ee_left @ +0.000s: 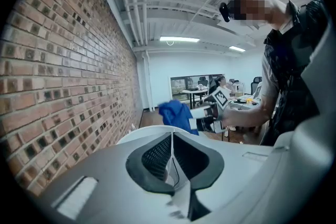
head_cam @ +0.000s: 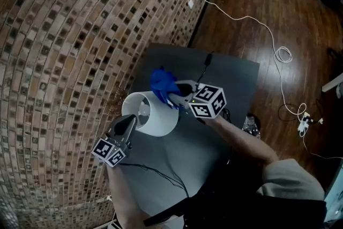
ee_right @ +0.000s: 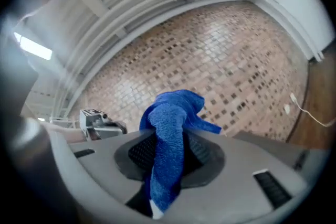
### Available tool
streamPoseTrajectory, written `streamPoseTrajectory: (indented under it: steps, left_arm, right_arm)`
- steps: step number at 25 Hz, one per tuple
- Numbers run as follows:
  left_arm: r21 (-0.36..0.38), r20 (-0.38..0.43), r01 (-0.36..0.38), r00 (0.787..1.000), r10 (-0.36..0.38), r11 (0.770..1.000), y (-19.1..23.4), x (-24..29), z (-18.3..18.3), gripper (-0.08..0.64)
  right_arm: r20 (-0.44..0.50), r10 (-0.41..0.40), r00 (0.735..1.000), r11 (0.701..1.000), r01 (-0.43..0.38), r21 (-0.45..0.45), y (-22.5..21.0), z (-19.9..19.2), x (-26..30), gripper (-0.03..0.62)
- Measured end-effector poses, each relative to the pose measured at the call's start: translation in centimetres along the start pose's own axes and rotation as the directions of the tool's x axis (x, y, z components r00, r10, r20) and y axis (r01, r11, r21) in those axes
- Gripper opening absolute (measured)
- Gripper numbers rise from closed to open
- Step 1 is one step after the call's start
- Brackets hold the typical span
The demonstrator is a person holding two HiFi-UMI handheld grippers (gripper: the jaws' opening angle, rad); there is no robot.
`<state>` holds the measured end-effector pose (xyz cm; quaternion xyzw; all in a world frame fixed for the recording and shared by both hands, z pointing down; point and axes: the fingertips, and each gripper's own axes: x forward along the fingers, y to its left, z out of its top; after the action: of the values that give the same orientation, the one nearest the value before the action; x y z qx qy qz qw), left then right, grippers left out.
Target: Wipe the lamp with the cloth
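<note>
1. left gripper (head_cam: 130, 122): clamped on lamp (head_cam: 158, 115), at its left shade rim.
2. lamp: white shade, on grey table (head_cam: 236, 78).
3. cloth (head_cam: 162, 83): blue, at lamp's upper-right rim; contact unclear.
4. right gripper (head_cam: 174, 95): pinching cloth, right of lamp.

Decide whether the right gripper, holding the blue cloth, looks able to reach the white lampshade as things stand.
Probably yes. The right gripper holds the blue cloth just beside the lampshade, with nothing between them; the left gripper pinches the opposite rim, clear of its path.
</note>
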<state>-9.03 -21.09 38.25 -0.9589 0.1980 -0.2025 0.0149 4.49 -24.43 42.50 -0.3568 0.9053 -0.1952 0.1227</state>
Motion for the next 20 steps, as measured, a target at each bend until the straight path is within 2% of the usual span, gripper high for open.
streamPoseTrajectory:
  steps: [2, 4, 7, 8, 11, 12, 14, 15, 16, 18, 20]
  left_arm:
    - [-0.004, -0.001, -0.003, 1.0, 0.003, 1.0, 0.0, -0.1, 0.0, 0.009]
    - [-0.007, -0.001, -0.007, 1.0, 0.007, 1.0, 0.0, -0.1, -0.1, 0.008]
    - [-0.008, 0.001, -0.01, 1.0, 0.01, 1.0, -0.2, 0.1, 0.0, 0.009]
    - [-0.006, 0.002, -0.009, 1.0, 0.009, 1.0, -0.2, 0.1, 0.0, 0.009]
    - [-0.003, 0.001, -0.01, 1.0, 0.01, 1.0, 0.0, 0.1, 0.1, 0.009]
    - [-0.003, 0.0, -0.009, 1.0, 0.009, 1.0, 0.0, 0.1, 0.0, 0.008]
    - [-0.004, 0.002, -0.007, 1.0, 0.007, 1.0, 0.0, 0.0, -0.1, 0.009]
    - [-0.003, 0.004, -0.008, 1.0, 0.008, 1.0, 0.1, -0.1, 0.0, 0.009]
    - [-0.002, 0.004, -0.009, 1.0, 0.009, 1.0, 0.2, 0.0, 0.1, 0.009]
    - [0.0, -0.002, -0.01, 1.0, 0.01, 1.0, 0.2, 0.0, 0.1, 0.009]
    - [0.003, -0.015, -0.012, 1.0, 0.012, 1.0, 0.1, 0.0, -0.1, 0.009]
  right_arm:
    - [-0.029, 0.101, 0.994, 0.991, -0.103, -0.089, 3.0, 2.4, 2.2, 0.104]
    - [-0.12, 0.106, 0.987, 0.985, -0.121, -0.127, 3.1, 0.8, 3.8, 0.104]
    - [-0.217, 0.012, 0.976, 0.999, -0.022, -0.041, -1.6, -4.9, 3.9, 0.104]
    - [-0.261, -0.031, 0.965, 1.0, 0.031, -0.006, -3.9, -7.3, 3.5, 0.104]
    - [-0.401, -0.143, 0.905, 0.983, 0.178, 0.051, -9.9, -13.1, 2.1, 0.104]
    - [-0.399, -0.149, 0.905, 0.98, 0.191, 0.065, -10.6, -13.1, 1.9, 0.104]
    - [-0.301, -0.095, 0.949, 0.99, 0.121, 0.07, -9.2, -9.0, 2.7, 0.103]
    - [-0.227, -0.034, 0.973, 0.997, 0.048, 0.057, -7.5, -5.8, 3.5, 0.103]
    - [-0.154, 0.043, 0.987, 0.999, -0.038, 0.033, -5.4, -2.3, 4.5, 0.103]
    - [-0.071, 0.199, 0.977, 0.979, -0.202, -0.031, -1.3, 3.1, 6.6, 0.104]
    - [-0.126, 0.292, 0.948, 0.948, -0.305, -0.096, 1.3, 4.4, 8.7, 0.104]
